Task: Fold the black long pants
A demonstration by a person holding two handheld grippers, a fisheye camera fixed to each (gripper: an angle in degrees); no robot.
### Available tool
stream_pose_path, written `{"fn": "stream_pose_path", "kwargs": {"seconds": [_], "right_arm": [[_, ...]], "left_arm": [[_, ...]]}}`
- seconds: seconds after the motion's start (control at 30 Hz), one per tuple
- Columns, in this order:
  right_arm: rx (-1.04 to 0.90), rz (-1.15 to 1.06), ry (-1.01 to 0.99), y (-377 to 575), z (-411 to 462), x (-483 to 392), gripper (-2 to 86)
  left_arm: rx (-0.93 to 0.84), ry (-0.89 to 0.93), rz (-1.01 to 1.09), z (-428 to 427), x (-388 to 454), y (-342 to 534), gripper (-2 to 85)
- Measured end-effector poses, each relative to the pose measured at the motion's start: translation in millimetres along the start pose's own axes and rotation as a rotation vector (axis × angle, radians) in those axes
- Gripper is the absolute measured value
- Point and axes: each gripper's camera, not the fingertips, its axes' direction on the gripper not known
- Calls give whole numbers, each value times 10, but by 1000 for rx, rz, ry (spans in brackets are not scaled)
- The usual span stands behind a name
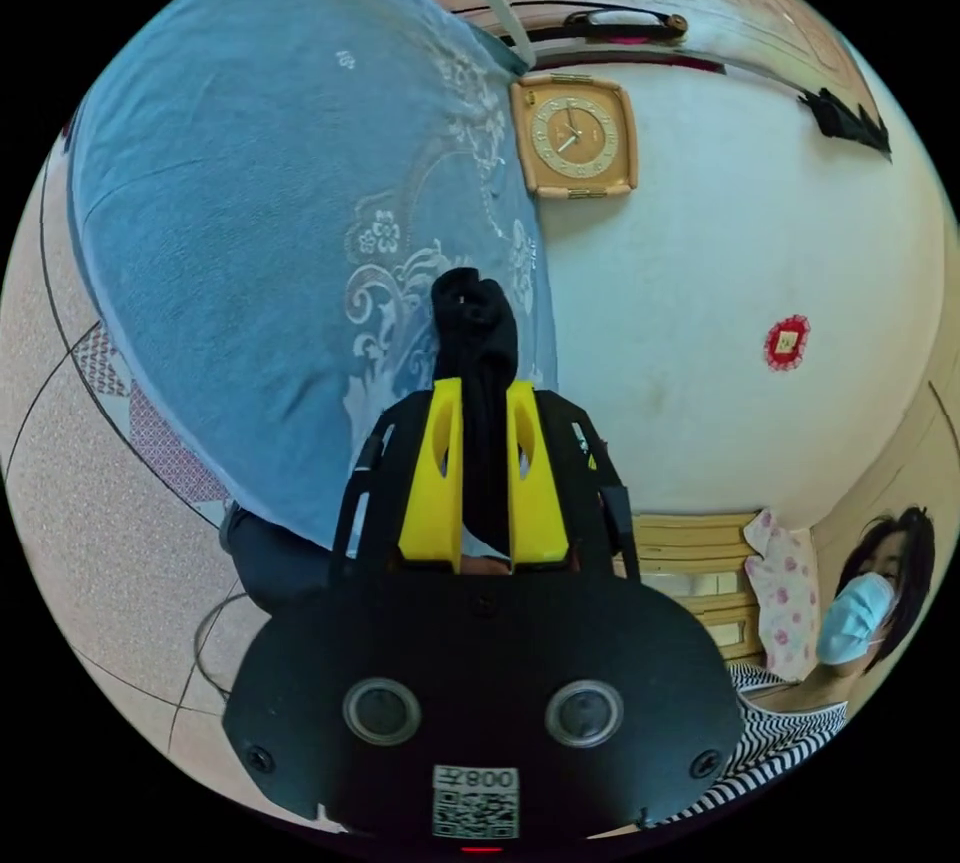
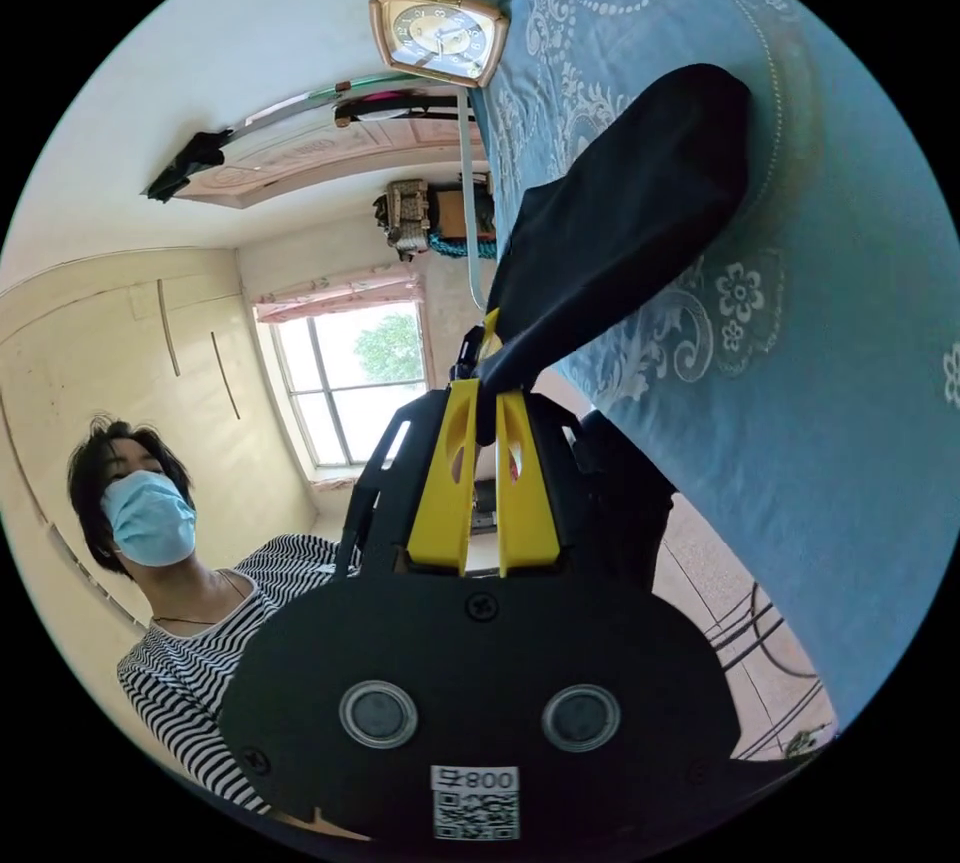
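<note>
while both cameras point up and sideways rather than down at a work surface, the left hand-held gripper [image 1: 484, 423] has its two yellow jaws nearly closed, pinching a bunched strip of the black long pants [image 1: 476, 373], and a knot of cloth pokes out past the tips. right hand-held gripper [image 2: 486, 423] likewise sits narrow, both jaws pressing on the black long pants [image 2: 620, 223], which fan out from the tips into a broad flat panel. judging from this, each hand holds a separate edge or corner so the garment can be lifted and spread before a fold; two pinch points apart give control of the fabric, one alone would let it droop. where the rest of the pants hangs is not visible. blue bedspread [image 1: 270, 203] with white floral print fills the background behind the cloth in both views, so the pants are held just in front of or over the bed [image 2: 850, 403], contact with it unclear

left gripper view gives the wall clock [image 1: 575, 135], a red wall ornament [image 1: 787, 343], patterned floor tile [image 1: 110, 503] and the person [image 1: 870, 603] in a striped top at the lower edge. right gripper view adds what that one lacks: a window [image 2: 350, 383], the wide spread of the black fabric, cables on the floor [image 2: 760, 643], and the person [image 2: 170, 583] seen from the other side
</note>
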Motion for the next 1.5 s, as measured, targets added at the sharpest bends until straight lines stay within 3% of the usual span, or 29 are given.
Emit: {"fn": "stream_pose_path", "kwargs": {"seconds": [0.47,0.73,0.9,1.07,1.17,1.33,1.5], "right_arm": [[167,-149,-165,1944,-1989,-20,11],[536,-322,-170,3499,-4242,-101,11],[876,-455,-22,4978,-6037,-315,12],[1118,-481,155,6221,-7142,-306,14],[1215,-404,226,6737,-7582,45,15],[1262,-66,159,7006,-8005,1320,19],[1178,9,12,6919,-8182,2134,22]], "left_arm": [[-187,43,306,-38,3163,222,71],[-489,188,541,1348,5732,649,72],[-726,342,656,2533,7354,1312,73],[-939,457,697,3599,8674,2147,73],[-1048,400,776,4167,9222,2647,71],[-1200,41,793,4954,9490,3147,52],[-1215,39,763,4980,9974,3062,42]]}}
